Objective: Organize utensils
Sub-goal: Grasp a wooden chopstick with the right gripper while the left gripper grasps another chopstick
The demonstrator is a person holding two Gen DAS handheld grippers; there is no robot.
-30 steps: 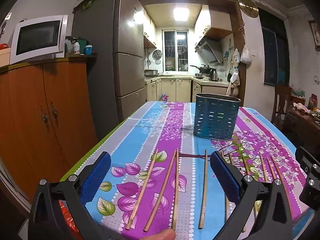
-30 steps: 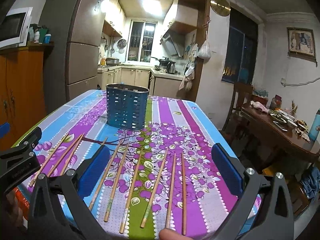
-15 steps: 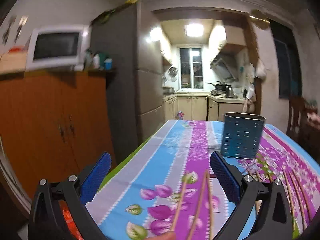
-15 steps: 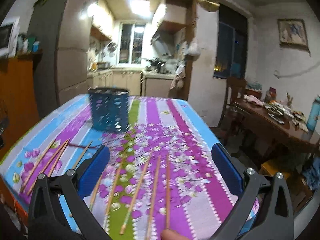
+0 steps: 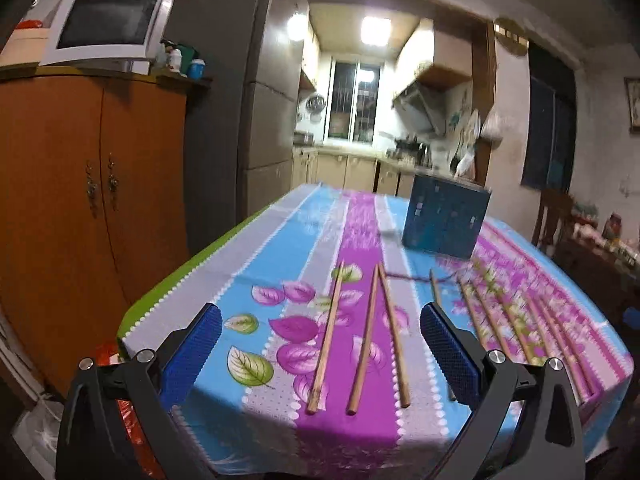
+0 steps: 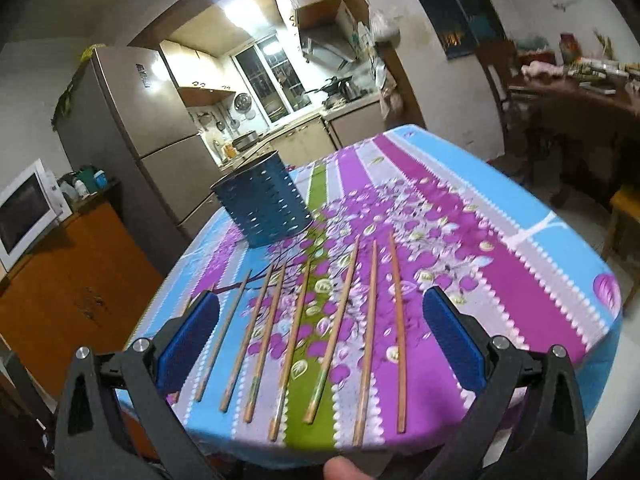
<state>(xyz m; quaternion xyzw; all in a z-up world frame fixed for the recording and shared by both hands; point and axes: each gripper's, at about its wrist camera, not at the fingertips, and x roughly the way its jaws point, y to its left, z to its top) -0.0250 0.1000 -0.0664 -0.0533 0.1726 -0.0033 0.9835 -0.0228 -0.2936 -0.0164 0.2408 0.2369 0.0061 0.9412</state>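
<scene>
While both grippers hang over the near table edge, nothing is held.
Left gripper (image 5: 320, 344): blue pads spread wide, empty, framing three chopsticks.
Right gripper (image 6: 320, 336): blue pads spread wide, empty, above a row of chopsticks.
Chopsticks, left group (image 5: 370, 334): three lying flat on the tablecloth, near ends close to the table edge.
Chopsticks, right group (image 6: 332, 328): about eight lying side by side, roughly parallel, pointing toward the holder.
Utensil holder (image 6: 264, 202): blue perforated container, upright, beyond the far tips of the chopsticks.
Tablecloth (image 5: 280, 240): striped blue, purple and grey with a leaf print.
Thumb (image 6: 344, 468): visible at the bottom edge of the right view.
</scene>
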